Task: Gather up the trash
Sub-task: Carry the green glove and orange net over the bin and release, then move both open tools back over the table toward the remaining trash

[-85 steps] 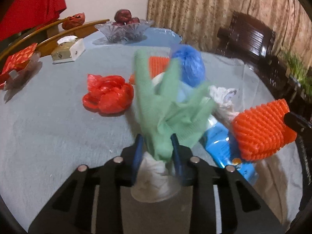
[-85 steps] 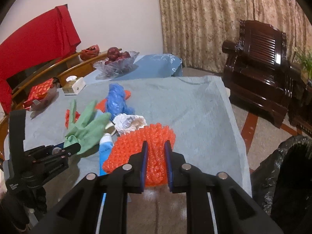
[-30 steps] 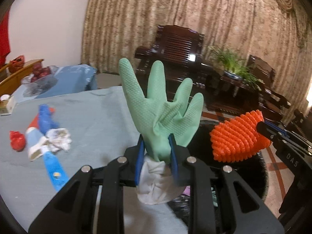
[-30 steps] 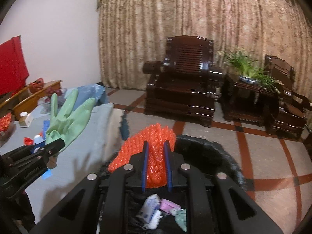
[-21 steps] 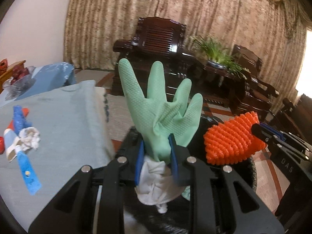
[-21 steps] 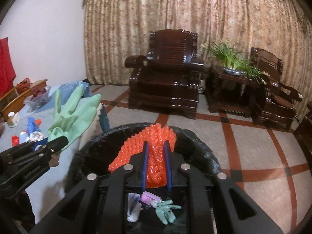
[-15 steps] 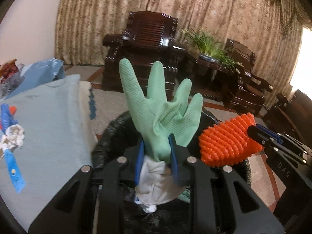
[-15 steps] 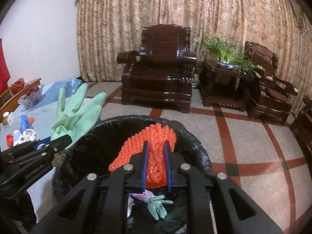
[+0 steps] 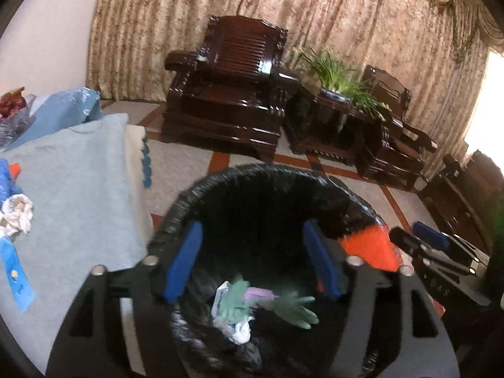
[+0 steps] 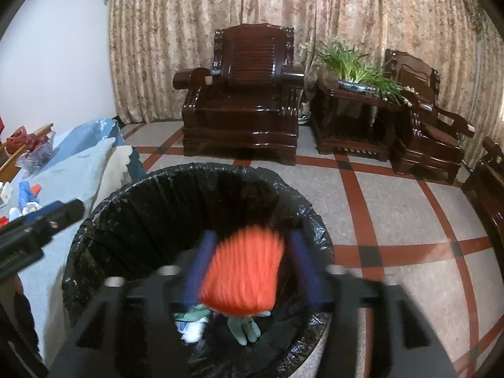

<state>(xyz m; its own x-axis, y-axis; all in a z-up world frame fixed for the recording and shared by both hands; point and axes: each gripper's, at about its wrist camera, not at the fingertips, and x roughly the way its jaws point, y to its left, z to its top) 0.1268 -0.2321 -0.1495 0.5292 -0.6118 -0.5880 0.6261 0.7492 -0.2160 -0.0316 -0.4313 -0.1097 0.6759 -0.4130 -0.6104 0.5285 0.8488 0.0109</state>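
A round bin lined with a black bag (image 9: 267,182) (image 10: 151,195) stands on the floor beside the table. My left gripper (image 9: 252,261) is open and empty above its mouth. Green gloves (image 9: 293,310) and white paper lie at the bottom. My right gripper (image 10: 249,267) is open over the bin; the orange spiky foam piece (image 10: 242,280), motion-blurred, is loose between its jaws, falling. It also shows in the left wrist view (image 9: 368,250). A green glove (image 10: 244,327) lies in the bin below.
The table with the grey cloth (image 9: 78,195) is left of the bin and carries a crumpled white wad (image 9: 15,214), a blue wrapper (image 9: 14,274) and blue trash. Dark wooden armchairs (image 10: 245,100), a side table with a plant (image 10: 356,63) and curtains stand behind.
Both grippers swung from the table to over the bin. The left gripper opened and the green glove dropped in. The right gripper opened and the orange foam is falling.
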